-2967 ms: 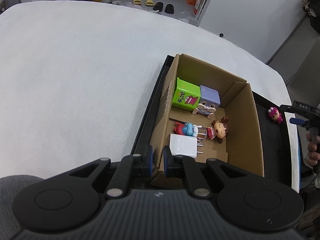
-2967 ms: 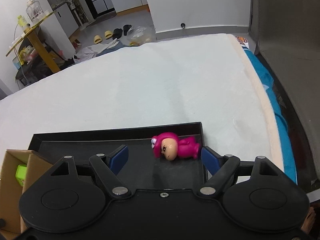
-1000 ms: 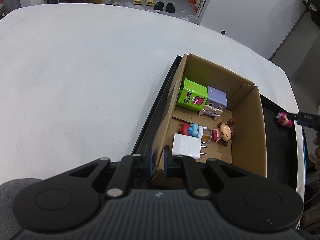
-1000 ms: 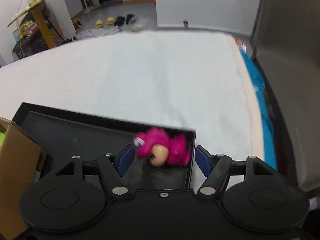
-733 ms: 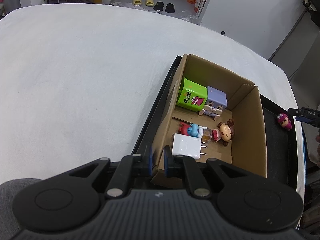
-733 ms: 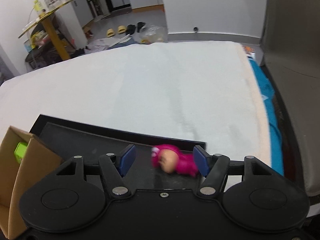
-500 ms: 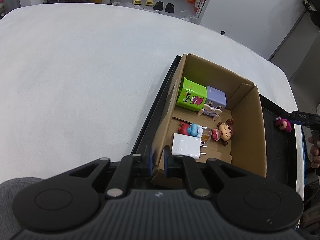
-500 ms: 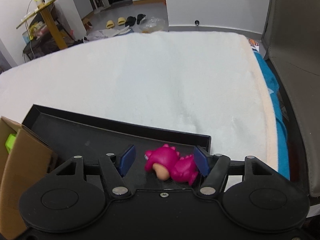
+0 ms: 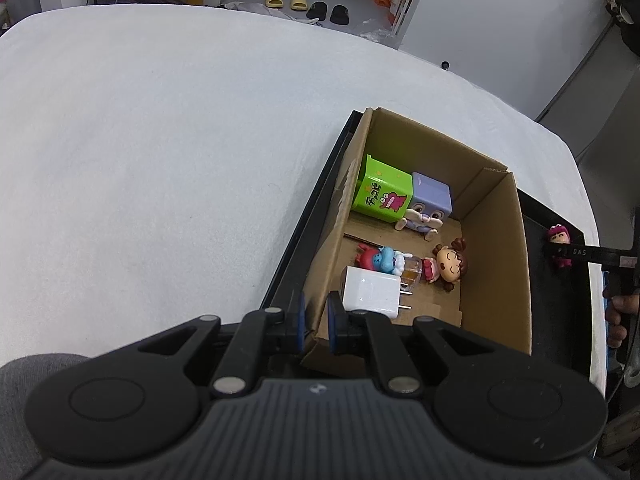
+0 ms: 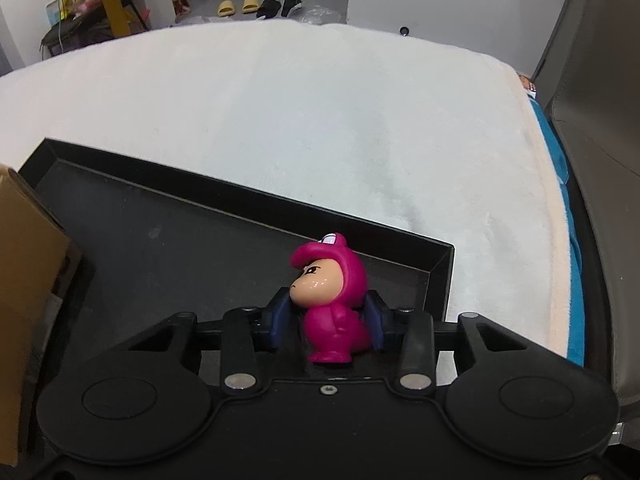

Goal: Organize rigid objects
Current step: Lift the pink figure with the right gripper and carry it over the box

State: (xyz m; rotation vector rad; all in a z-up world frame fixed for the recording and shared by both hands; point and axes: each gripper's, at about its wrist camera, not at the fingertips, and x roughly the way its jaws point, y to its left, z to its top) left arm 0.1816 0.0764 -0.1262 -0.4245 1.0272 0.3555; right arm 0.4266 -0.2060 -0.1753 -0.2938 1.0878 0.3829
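Most toys already sit in the cardboard box (image 9: 496, 264), which the left gripper (image 9: 315, 324) pinches by its wall, and the right gripper (image 10: 329, 322) has just squeezed the last pink doll (image 10: 332, 304) on the black tray (image 10: 168, 240), ready to go in.

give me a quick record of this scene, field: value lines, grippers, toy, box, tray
left gripper: shut on the near wall of the box
right gripper: jaws just closed, shut on the pink figurine
pink figurine: upright, at the far right corner of the tray
box: open, standing in the tray
box contents: green cube, purple cube, white charger, small figurines
surface: white cloth
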